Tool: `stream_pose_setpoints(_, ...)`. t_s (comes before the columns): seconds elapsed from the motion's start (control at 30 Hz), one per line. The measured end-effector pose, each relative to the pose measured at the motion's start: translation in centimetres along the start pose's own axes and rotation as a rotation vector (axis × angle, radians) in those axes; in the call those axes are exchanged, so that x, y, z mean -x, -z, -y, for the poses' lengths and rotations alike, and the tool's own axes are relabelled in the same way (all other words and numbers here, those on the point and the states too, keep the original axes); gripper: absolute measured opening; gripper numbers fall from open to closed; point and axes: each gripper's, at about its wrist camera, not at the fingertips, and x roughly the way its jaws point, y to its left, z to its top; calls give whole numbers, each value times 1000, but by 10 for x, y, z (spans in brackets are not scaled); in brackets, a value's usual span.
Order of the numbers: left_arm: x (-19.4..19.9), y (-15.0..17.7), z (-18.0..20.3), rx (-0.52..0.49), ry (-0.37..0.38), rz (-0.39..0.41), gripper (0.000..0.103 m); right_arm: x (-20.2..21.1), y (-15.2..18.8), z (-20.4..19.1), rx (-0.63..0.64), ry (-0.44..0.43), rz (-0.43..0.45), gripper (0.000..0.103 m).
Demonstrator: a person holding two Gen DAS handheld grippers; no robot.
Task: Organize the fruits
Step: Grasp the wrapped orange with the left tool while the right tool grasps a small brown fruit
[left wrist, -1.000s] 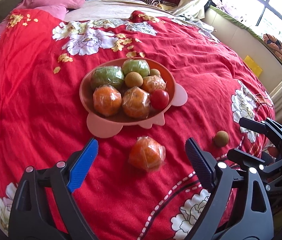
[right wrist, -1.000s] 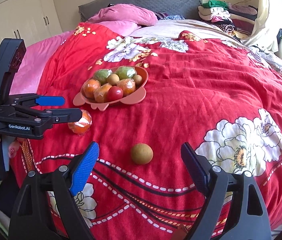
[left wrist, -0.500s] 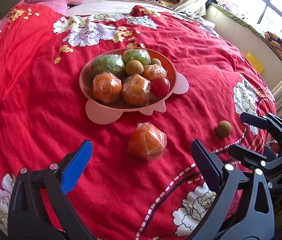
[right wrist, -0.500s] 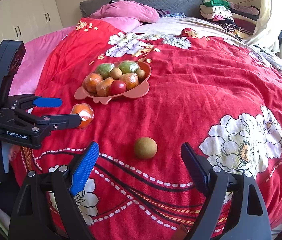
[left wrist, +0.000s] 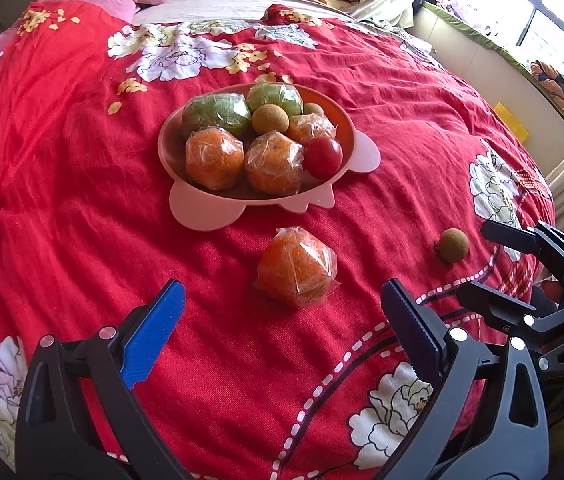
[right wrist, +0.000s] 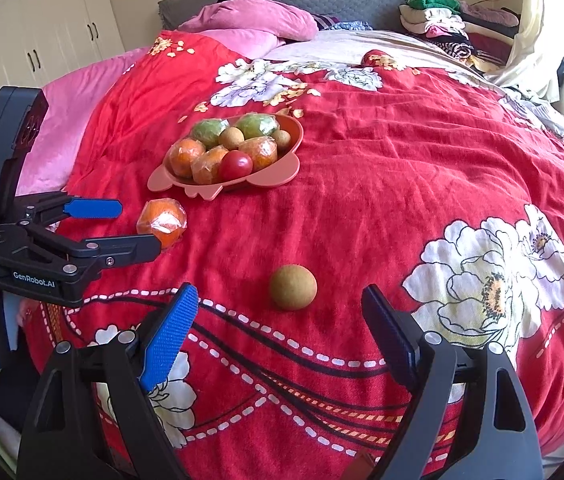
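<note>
Scene: we work over a red floral bedspread (left wrist: pixel 82 184), pink bowl (left wrist: pixel 356 152) already heaped with fruit.
Left tongs (left wrist: pixel 282 322): wide open, empty, wrapped orange (left wrist: pixel 296 266) just ahead on the bed.
Right tongs (right wrist: pixel 276 326): open, empty, brown fruit (right wrist: pixel 293 287) just ahead.
Advice: we would straddle each fruit squarely and squeeze gently; the wrap looks slippery.

A wrapped orange (left wrist: pixel 296 266) is seen lying on the red bedspread (left wrist: pixel 62 200), apart from the wide-open left gripper (left wrist: pixel 282 320), below the pink fruit bowl (left wrist: pixel 206 210).
</note>
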Motion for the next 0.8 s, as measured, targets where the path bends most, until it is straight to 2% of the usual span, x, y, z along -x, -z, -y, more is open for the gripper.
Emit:
stream_pose_setpoints(0.13,-2,2,-1,4,1,-4,92,-3,1,2,-7,2,-6,79)
stream_pose_setpoints(0.3,-5,3,0,5,1,-6,92,-8,3,7,-28,-2,-18,55)
stream_pose_setpoints(0.47,-6,3,0,8,2,-6,92,-12,4,9,-34,-13,-22,39)
stream_pose_setpoints(0.8,-10,0,1,10,11,-4,92,-21,1,10,-25,-6,-20,29)
